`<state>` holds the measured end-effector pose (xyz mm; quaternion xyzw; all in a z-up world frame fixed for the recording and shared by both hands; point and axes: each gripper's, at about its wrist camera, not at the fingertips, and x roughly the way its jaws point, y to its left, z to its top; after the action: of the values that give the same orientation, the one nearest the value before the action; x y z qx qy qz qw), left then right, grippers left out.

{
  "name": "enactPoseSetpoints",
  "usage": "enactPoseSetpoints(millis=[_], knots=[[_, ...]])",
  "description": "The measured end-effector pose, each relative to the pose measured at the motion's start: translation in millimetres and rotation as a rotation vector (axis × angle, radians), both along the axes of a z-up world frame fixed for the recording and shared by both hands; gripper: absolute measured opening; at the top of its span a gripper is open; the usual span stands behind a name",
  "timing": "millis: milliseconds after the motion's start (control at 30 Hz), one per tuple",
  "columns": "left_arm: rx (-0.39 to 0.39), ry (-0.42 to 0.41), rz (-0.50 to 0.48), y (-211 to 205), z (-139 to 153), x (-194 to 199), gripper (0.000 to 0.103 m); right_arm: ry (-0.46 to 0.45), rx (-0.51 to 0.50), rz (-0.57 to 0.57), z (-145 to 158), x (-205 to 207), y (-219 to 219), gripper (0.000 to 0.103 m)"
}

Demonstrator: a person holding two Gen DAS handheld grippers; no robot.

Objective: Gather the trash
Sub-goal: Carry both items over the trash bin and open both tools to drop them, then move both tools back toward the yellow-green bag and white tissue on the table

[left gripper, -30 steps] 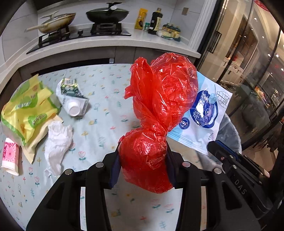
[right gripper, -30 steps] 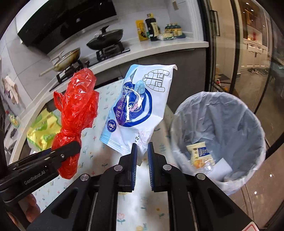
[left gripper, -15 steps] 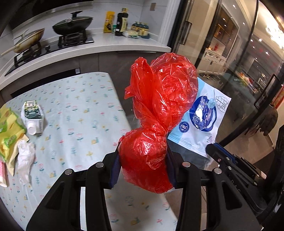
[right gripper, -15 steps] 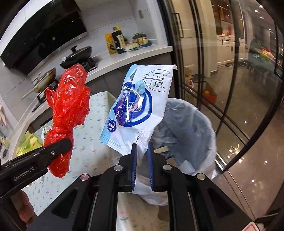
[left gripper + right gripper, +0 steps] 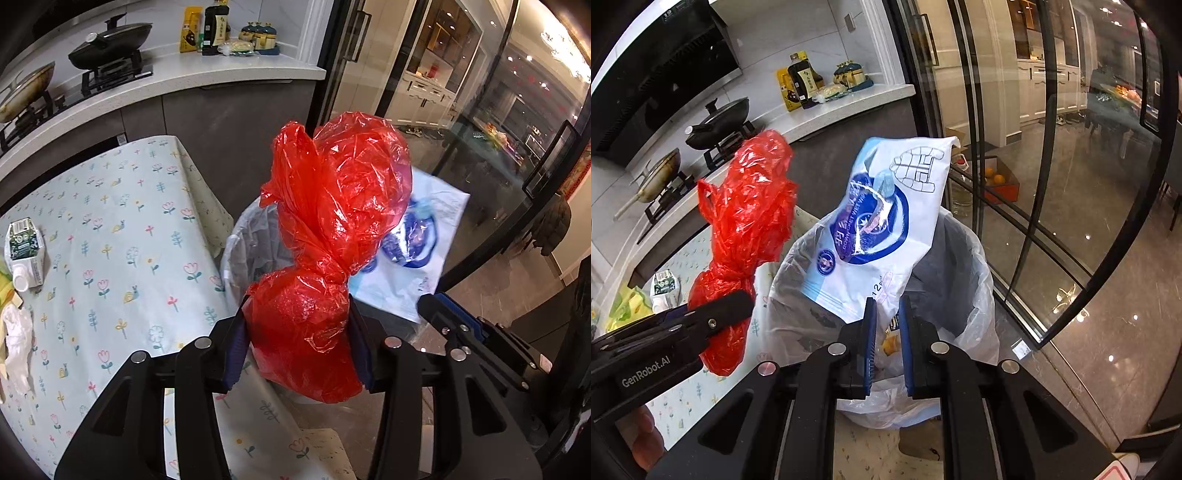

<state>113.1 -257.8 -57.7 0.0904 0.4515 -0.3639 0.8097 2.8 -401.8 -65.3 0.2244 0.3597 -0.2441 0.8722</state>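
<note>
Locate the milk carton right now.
The milk carton lies on the floral tablecloth at the left wrist view's left edge, beside the crumpled tissue.

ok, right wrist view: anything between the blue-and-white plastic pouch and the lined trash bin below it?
Nothing. The blue-and-white plastic pouch, pinched in the right gripper, hangs directly over the bin's liner rim; only open air shows between them.

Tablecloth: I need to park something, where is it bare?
Bare: the tablecloth stretch between the milk carton and the edge by the bin. Crowded: far left, around carton and crumpled tissue.
</note>
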Motion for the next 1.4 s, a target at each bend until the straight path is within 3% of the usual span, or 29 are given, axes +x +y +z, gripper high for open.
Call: enactPoseSetpoints(millis=[200,267,833,1333,1400], knots=[[-0.02,-0.003,0.04,1.4,2.3,4.6,0.071,-0.019,0.003,-0.015,3.8,1.1,-2.1,0.027],[-0.029,-0.006,0.057,4.7,4.4,7.3,0.074,-0.028,0.0,-0.017,6.5,-0.2,-1.8,0.031],[-0.08,-0.029,0.171,58.4,30.0,24.7,0.075,-0.078,-0.017,0.051,32.3,6.7,34.2,0.033],[-0.109,-0.073,0.332,170.5,48.9,49.3,0.075,-0.089,-0.036,0.22,51.3,47.4,129.5,0.033],[-0.106,-0.082,0.353,188.0,50.3,52.4,0.075,-0.091,-0.039,0.243,52.4,54.0,146.7,0.039]])
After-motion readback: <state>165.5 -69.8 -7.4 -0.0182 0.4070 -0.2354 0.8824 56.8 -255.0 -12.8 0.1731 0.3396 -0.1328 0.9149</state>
